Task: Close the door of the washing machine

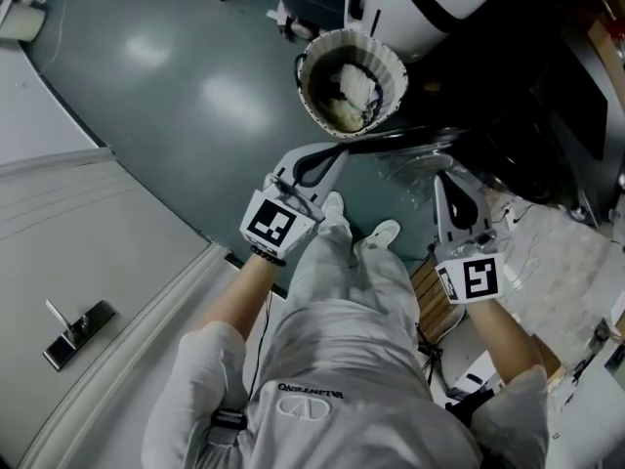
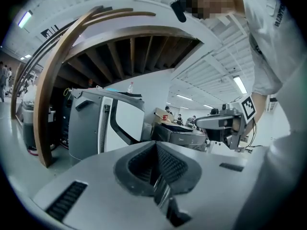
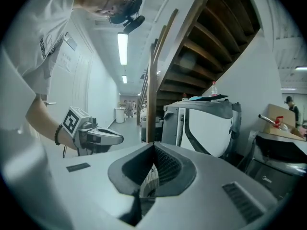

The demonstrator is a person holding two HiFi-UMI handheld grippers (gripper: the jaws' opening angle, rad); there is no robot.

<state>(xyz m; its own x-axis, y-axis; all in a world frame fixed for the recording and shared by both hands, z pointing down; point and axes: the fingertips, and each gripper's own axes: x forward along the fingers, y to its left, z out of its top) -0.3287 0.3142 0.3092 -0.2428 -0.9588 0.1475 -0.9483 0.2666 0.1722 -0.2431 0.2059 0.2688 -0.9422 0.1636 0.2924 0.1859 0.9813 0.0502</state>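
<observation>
The green floor [image 1: 176, 86] fills the left and far part of the scene. At the far right stands the dark washer [image 1: 527, 96]. Next to it, on its left, is a big white machine [image 1: 410, 8].

The washer door [image 1: 410, 143] looks open. Its dark round rim swings out from the washer toward the person's feet, and I think the clear part under it is the door's glass. A basket [image 1: 391, 66] of clothes sits on the floor just past the door.

The left tongs [image 1: 335, 154] are shut tight, with nothing in them. Their tip is near the left end of the door rim. The right tongs [image 1: 448, 180] are shut and empty too, and sit just on the near side of the door.

The job has not begun yet. Shut tongs are good for this, because the door needs a push, not a grab. It would be best to lay them flat on the rim, push slowly toward the washer, and stop only when the door sits snug.
</observation>
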